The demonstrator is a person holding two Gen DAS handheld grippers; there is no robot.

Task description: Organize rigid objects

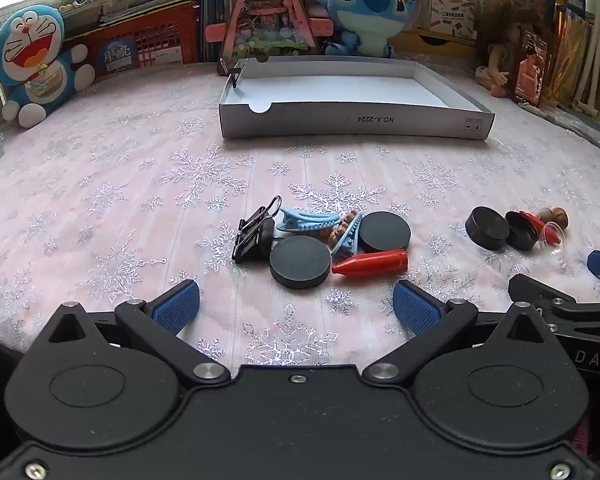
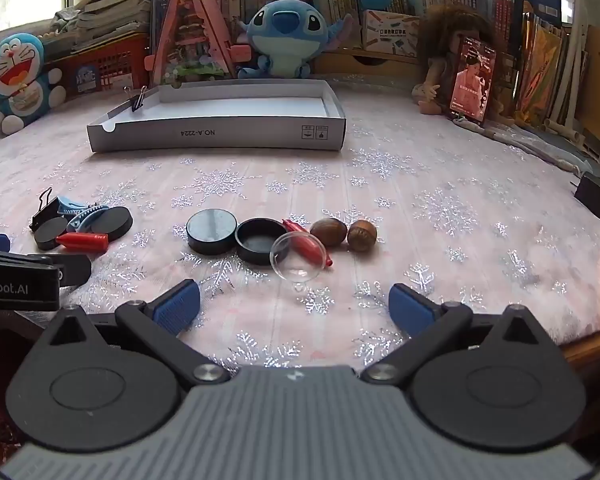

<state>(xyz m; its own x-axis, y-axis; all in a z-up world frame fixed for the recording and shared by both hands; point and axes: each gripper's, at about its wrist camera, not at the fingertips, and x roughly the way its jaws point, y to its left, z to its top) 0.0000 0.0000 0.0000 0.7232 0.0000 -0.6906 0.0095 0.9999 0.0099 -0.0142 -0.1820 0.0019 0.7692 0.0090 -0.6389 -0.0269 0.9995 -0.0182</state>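
Pink cloth with silver snowflakes [image 1: 148, 184] covers the desk on which I am working; shelves of books and soft toys line the back.

Left gripper [image 1: 296, 304]: jaws wide apart, nothing between them, tilted down over the cloth. Just ahead of them lies a cluster: a black disc [image 1: 300, 262] touching a red cone-shaped piece [image 1: 370, 263], a second black disc [image 1: 385, 232] behind it, two blue hair clips [image 1: 308, 220] tangled with a string of brown beads, and a black binder clip [image 1: 252, 236] at the left edge.

Right gripper [image 2: 294, 304]: jaws likewise wide apart and empty, tilted down. Just ahead of them rests a clear plastic half-dome [image 2: 298, 256], overlapping a second red piece [image 2: 310, 248]. Left of the dome sits an open black round case [image 2: 262, 242], touching a black lid [image 2: 211, 236]. Right of the dome lie two brown nuts [image 2: 344, 234], side by side.

Further back stands a shallow white box [image 2: 216, 134], its floor bare, with a small binder clip [image 2: 138, 98] fastened on its left wall. A blue plush toy [image 2: 286, 40] sits behind the box, a blue-and-white cat plush [image 2: 18, 80] at far left, a brown-haired doll [image 2: 440, 76] at right.

In my right view, the left gripper's body shows at the left edge, beside the cluster.
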